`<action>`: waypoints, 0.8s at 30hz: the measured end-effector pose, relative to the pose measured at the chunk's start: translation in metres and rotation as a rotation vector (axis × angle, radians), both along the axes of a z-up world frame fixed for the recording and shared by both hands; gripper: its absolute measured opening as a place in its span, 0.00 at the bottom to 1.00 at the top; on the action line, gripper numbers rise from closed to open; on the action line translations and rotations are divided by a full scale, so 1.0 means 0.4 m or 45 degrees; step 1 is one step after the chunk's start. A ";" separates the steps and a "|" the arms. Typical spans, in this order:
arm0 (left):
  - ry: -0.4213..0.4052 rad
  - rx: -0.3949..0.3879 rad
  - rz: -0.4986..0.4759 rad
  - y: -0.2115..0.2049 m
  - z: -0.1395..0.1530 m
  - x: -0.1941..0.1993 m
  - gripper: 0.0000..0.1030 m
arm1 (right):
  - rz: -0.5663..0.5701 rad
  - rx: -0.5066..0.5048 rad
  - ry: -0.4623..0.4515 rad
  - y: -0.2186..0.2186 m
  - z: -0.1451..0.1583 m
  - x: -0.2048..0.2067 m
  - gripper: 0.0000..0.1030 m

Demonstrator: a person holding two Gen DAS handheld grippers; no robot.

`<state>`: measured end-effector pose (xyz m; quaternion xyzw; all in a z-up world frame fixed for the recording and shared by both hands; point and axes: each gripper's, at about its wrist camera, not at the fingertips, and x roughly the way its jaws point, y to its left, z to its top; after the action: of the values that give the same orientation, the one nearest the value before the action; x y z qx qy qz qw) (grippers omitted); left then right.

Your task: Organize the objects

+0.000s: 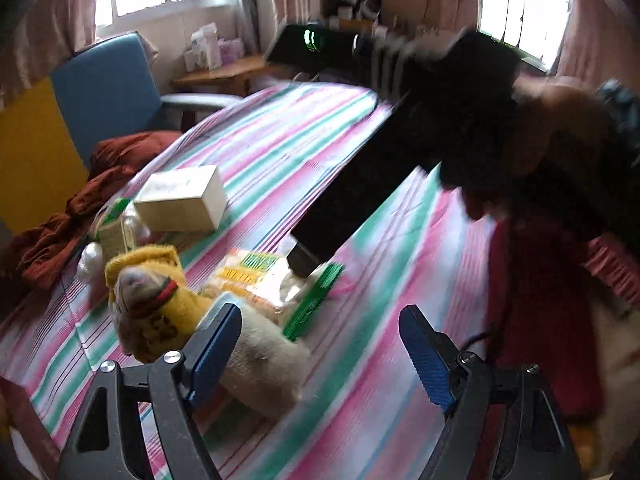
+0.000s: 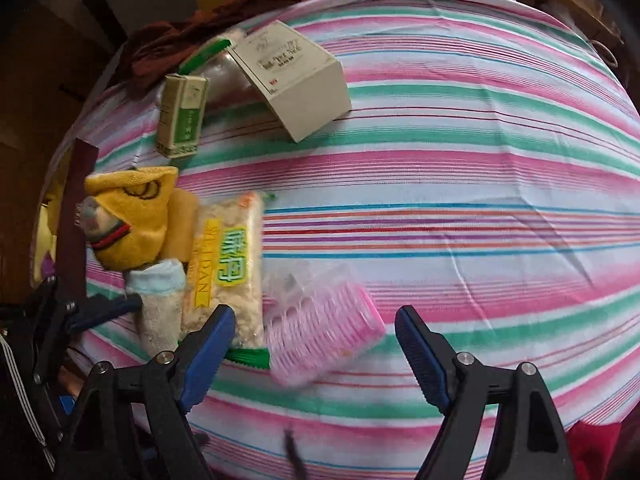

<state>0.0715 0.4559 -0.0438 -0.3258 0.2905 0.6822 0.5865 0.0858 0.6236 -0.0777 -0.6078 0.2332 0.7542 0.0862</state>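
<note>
Both grippers are wide apart and hold nothing: the right gripper (image 2: 316, 344) hovers just over a pink hair roller (image 2: 324, 340) that lies alone on the striped cloth (image 2: 440, 160), and the left gripper (image 1: 320, 344) is beside the plush toy (image 1: 160, 304). Next to the toy lies a snack bag (image 2: 228, 268); further away come the small green box (image 2: 182, 120) and the white box (image 2: 296, 80). These already form a loose row, so only the roller seems left.
</note>
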 end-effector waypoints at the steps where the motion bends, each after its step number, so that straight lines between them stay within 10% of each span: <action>1: -0.009 -0.012 0.018 0.003 -0.008 -0.008 0.79 | -0.026 0.026 -0.016 0.014 -0.008 0.001 0.80; 4: 0.056 -0.052 0.105 0.003 -0.023 -0.037 0.79 | -0.157 0.078 -0.075 0.078 -0.020 0.020 0.68; 15: -0.040 0.041 0.111 0.003 0.044 -0.079 0.79 | -0.434 -0.138 0.089 0.204 -0.017 0.109 0.73; 24: -0.396 -0.195 0.343 0.185 -0.008 -0.177 0.79 | -0.613 -0.307 0.228 0.271 -0.030 0.167 0.74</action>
<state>0.0008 0.5298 -0.0471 -0.5068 0.2014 0.6717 0.5013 0.1525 0.7320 -0.0898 -0.4717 0.4655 0.7295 0.1690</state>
